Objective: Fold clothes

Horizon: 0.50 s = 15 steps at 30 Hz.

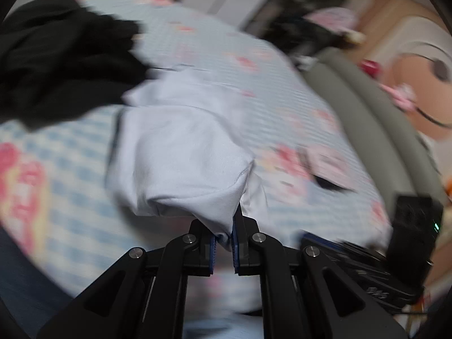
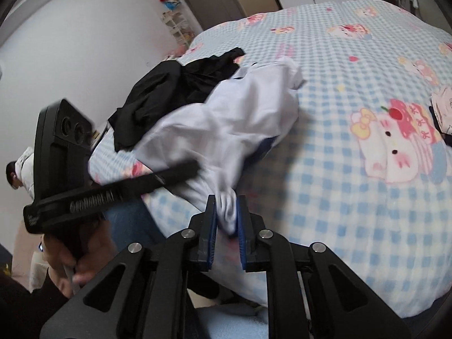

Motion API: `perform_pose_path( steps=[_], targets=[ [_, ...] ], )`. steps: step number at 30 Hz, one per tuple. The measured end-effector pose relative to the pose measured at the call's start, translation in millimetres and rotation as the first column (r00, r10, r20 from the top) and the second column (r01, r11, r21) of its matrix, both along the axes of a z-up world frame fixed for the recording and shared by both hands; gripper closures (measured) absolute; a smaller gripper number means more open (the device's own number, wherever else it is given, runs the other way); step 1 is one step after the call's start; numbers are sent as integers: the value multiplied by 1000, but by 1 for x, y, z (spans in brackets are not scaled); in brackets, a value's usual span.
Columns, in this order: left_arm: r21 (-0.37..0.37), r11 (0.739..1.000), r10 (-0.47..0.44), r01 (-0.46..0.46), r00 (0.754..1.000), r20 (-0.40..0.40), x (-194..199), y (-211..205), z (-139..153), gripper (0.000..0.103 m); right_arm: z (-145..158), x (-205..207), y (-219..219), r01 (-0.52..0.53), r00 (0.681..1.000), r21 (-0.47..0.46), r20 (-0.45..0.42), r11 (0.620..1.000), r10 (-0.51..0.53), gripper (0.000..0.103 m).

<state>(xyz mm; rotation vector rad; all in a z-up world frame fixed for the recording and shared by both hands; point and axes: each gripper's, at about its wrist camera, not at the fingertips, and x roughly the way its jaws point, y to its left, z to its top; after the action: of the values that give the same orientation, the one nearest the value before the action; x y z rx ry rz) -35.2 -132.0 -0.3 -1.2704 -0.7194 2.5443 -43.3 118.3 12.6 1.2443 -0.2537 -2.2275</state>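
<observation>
A white garment (image 1: 180, 152) lies bunched on the bed, lifted at its near edge. My left gripper (image 1: 223, 238) is shut on a fold of it at its near edge. My right gripper (image 2: 227, 220) is shut on another part of the same white garment (image 2: 226, 118). The left gripper's body (image 2: 113, 192) shows at the left of the right wrist view, held in a hand. The right gripper's body (image 1: 375, 279) shows at the lower right of the left wrist view. A black garment (image 1: 62, 62) lies crumpled beyond the white one, also in the right wrist view (image 2: 175, 90).
The bed has a blue-checked cover with pink cartoon prints (image 2: 367, 186). A grey bed edge (image 1: 367, 130) runs along the right. A pink-white cloth (image 2: 443, 113) lies at the far right. A person (image 2: 19, 169) stands by the white wall.
</observation>
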Motion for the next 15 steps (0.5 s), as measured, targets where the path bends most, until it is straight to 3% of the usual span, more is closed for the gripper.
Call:
perform_pose_path(
  steps=[3, 5, 7, 9, 12, 14, 15],
  targets=[
    [-73, 990, 119, -120, 993, -18, -2, -31, 8, 94, -3, -18, -7, 56, 997, 20, 57, 998, -57, 85],
    [-110, 977, 184, -184, 983, -7, -1, -52, 9, 94, -1, -24, -5, 58, 997, 28, 40, 998, -59, 75],
    [-142, 961, 242, -237, 970, 13, 2, -67, 6, 91, -1, -33, -11, 44, 999, 65, 14, 997, -45, 72],
    [-129, 957, 266, -261, 964, 19, 7, -68, 2, 89, -6, -45, -19, 21, 1000, 95, 7, 995, -21, 71],
    [-96, 968, 233, -230, 972, 15, 13, -58, -4, 69, -18, -69, -46, -47, 999, 132, 8, 990, 46, 57],
    [-82, 982, 175, -172, 984, 22, 16, -44, -11, 40, -27, -84, -69, -92, 996, 154, 14, 984, 91, 49],
    [-84, 986, 145, -141, 988, 44, 15, -35, -18, 39, -33, -91, -81, -113, 994, 166, 18, 980, 112, 48]
  ],
)
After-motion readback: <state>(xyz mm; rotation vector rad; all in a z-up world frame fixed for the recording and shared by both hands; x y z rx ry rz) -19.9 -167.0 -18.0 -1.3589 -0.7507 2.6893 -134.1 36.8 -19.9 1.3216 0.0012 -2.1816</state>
